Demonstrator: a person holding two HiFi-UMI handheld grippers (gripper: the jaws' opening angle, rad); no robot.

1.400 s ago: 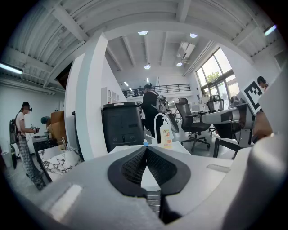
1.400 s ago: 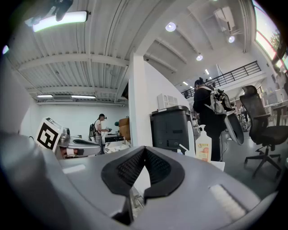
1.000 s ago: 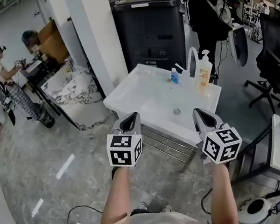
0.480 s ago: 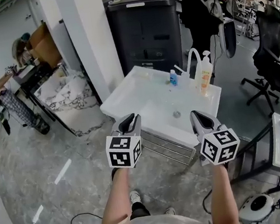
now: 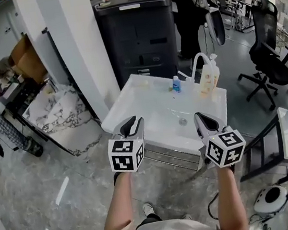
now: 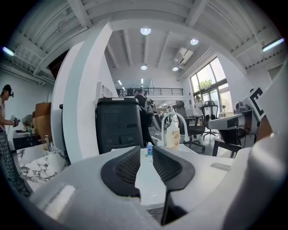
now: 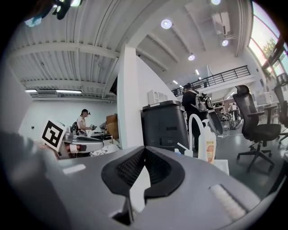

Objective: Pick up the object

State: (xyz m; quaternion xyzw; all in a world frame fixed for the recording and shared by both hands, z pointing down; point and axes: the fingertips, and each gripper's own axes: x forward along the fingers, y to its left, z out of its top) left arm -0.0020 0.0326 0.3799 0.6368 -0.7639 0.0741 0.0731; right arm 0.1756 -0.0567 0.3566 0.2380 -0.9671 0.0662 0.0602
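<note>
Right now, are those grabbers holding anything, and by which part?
Nothing is held. On the left gripper the jaws have just been opening, nothing between them; the right gripper is shut and empty.

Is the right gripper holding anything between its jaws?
No, the right gripper is empty: its jaws meet at the tips with nothing between them.

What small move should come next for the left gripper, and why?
Probably carry the left gripper forward over the white sink toward the small blue bottle. Its jaws have just been opening, nothing is between them, and the bottle stands at the sink's far side, well ahead of the gripper.
</note>
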